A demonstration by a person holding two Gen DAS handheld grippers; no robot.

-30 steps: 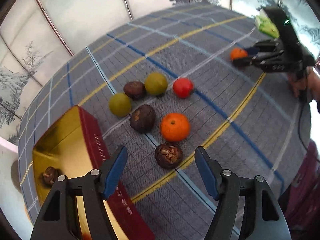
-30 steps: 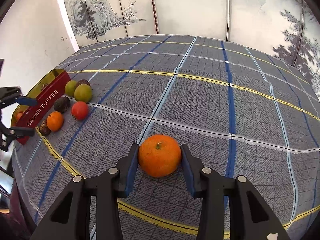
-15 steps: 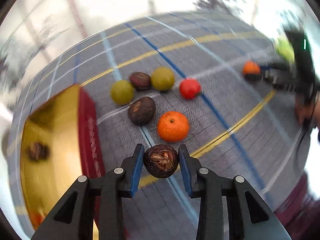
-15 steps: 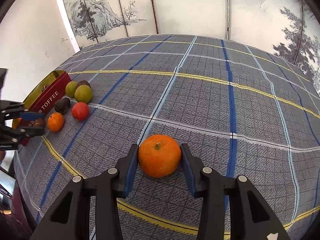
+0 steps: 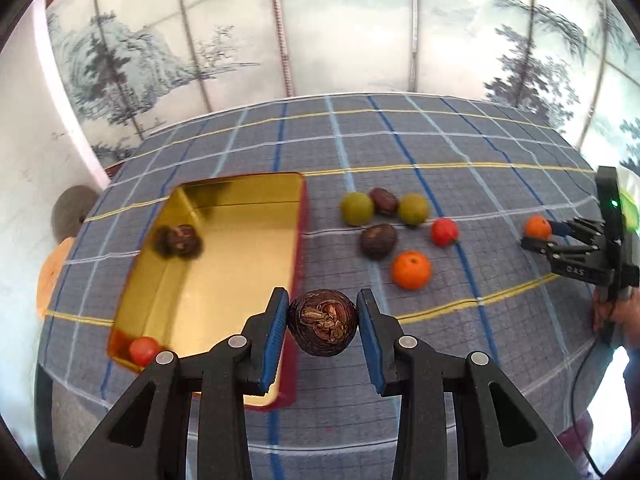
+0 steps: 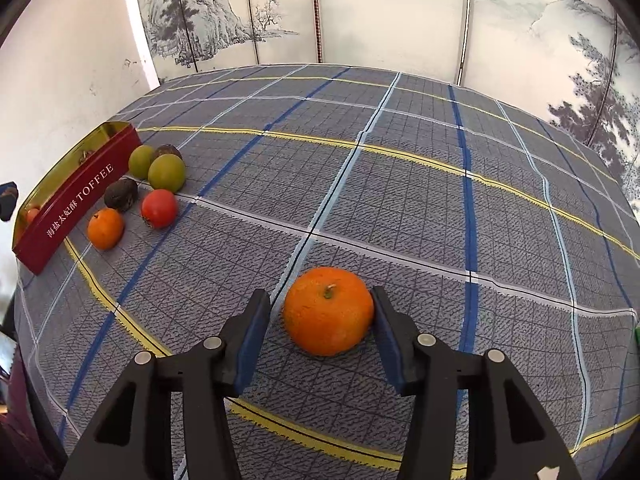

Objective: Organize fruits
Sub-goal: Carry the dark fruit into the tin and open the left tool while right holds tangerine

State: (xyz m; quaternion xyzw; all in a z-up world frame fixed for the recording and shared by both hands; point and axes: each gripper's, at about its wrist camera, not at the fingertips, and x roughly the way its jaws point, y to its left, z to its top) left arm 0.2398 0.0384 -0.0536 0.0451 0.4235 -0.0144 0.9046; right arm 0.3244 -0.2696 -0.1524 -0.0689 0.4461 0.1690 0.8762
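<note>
Jaws around dark fruit (image 5: 322, 328), seemingly above tin's edge (image 5: 298, 264)

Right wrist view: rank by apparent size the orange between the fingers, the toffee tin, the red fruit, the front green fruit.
1. toffee tin, longest by far, though farther off.
2. orange, inflated by nearness to the camera.
3. Front green fruit and red fruit: they look alike, so unranked.
</note>
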